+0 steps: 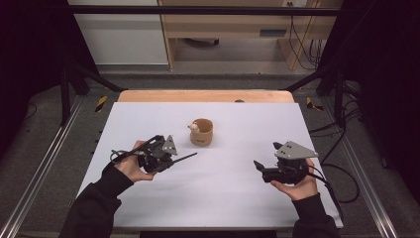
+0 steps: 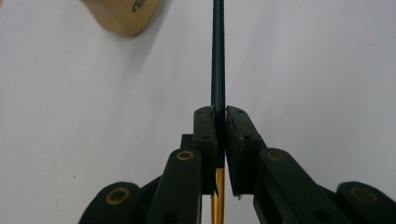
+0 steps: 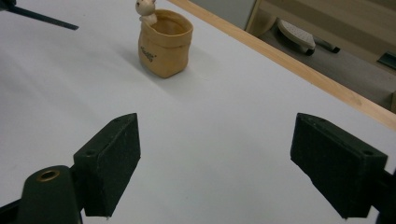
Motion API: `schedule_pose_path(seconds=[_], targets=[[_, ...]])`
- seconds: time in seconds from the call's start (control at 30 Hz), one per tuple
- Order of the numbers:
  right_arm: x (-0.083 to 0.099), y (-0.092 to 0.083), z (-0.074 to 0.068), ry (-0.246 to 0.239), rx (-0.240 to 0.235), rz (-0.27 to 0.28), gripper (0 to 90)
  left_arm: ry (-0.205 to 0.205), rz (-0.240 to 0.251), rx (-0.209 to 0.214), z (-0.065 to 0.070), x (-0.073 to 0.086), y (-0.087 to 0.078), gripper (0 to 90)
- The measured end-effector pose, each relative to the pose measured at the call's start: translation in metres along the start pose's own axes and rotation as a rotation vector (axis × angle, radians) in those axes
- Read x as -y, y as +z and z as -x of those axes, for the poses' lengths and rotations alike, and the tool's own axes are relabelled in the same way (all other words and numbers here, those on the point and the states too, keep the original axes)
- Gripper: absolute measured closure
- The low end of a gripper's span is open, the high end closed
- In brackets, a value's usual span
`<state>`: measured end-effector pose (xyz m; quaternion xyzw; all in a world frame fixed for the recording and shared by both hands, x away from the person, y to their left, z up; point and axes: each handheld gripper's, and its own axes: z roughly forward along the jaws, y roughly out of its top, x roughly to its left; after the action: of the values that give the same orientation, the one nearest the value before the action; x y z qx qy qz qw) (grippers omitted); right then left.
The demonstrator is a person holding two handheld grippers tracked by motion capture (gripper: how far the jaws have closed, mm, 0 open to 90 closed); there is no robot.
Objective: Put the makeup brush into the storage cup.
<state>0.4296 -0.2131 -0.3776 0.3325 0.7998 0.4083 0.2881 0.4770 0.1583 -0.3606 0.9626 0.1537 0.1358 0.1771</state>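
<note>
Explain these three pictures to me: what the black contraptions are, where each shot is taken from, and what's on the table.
There is no robot: a person holds a hand-operated two-jaw gripper in each hand. The high view looks down on the white table. Each of the other two comes from a camera riding on one gripper, looking along its black jaws. The left gripper is shut on a thin dark pen that points towards the tan cup. A small animal figure sits on the cup's rim. The right gripper is open and holds nothing.

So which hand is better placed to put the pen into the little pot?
Left, probably. The left claw is already shut on the pen, whose tip points toward the pot. The right claw is open, holding nothing, farther from it.
</note>
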Motion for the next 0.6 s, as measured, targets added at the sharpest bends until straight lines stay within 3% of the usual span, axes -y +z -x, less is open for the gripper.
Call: schedule_pose_path(seconds=[0.27,0.6], targets=[[-0.011,0.010,-0.015,-0.105,-0.032,-0.011,19.8,0.034,0.009,0.011,0.008,-0.023,-0.009,82.4],[-0.027,0.022,-0.032,-0.203,-0.080,-0.030,24.5,0.080,-0.006,0.042,0.019,-0.055,-0.006,82.4]])
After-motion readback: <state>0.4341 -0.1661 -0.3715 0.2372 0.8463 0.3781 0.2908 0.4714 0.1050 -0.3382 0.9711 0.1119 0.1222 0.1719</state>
